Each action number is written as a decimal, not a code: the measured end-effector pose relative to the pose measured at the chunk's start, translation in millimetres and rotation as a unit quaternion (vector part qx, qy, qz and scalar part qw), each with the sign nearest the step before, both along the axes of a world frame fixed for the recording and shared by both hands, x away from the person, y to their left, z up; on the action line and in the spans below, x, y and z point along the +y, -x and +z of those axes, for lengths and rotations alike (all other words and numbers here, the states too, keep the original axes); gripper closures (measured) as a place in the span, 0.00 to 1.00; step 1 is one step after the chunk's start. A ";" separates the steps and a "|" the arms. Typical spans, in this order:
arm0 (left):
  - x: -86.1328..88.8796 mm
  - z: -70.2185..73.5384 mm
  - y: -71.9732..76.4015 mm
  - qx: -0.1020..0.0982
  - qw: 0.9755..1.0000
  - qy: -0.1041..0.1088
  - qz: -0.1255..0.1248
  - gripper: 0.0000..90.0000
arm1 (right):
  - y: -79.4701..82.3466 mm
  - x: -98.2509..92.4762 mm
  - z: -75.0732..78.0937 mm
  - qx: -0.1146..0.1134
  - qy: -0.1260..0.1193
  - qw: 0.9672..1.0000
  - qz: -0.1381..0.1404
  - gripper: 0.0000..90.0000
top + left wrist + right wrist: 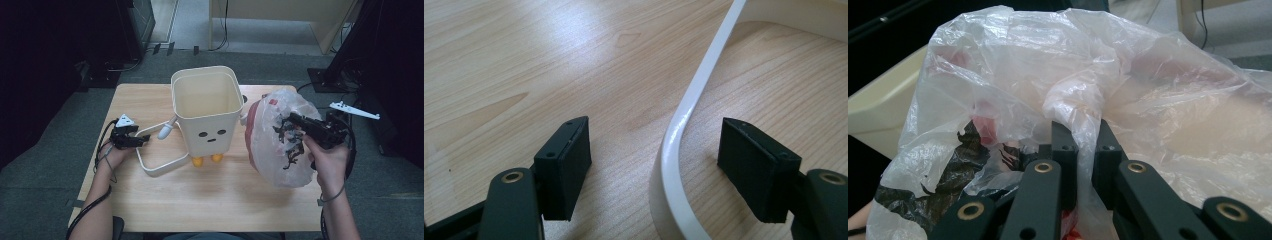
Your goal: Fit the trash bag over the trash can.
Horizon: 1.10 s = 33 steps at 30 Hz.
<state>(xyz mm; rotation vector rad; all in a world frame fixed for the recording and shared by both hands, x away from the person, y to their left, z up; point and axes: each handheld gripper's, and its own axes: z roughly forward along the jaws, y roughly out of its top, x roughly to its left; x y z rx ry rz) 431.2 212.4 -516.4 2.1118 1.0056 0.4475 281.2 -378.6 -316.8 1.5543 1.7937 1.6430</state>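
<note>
Item 1, bin lining, early stage as I read it: my right gripper [300, 121] is clenched on the plastic bag [272, 145], held up just right of the empty bin [206, 112]; my left gripper [141, 136], released, straddles the loose white rim ring [156, 167]; bagging and ring-fitting remain.

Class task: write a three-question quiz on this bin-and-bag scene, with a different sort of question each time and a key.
1. True or false: the right gripper is shut on the plastic bag.
2. What lies between the left gripper's open jaws: A) the bin's white frame, B) a spoon, C) a cable?
3. Fill in: the bin stands upright on the wooden ____.

Key: 1 true; 2 A; 3 table.
</note>
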 end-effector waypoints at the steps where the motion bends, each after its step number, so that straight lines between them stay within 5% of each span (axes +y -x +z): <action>1: -0.1 0.0 0.0 0.000 1.000 0.000 0.000 0.33 | 0.1 0.5 2.8 -0.004 -0.004 1.000 0.002 0.95; 19: -0.2 -0.1 0.1 0.000 1.000 0.000 0.001 0.33 | -14.7 24.2 61.8 -0.011 -0.045 0.996 0.071 0.95; 33: -0.3 -0.1 0.1 0.000 1.000 0.000 0.001 0.33 | -34.1 63.7 100.9 -0.020 -0.032 0.992 0.119 0.95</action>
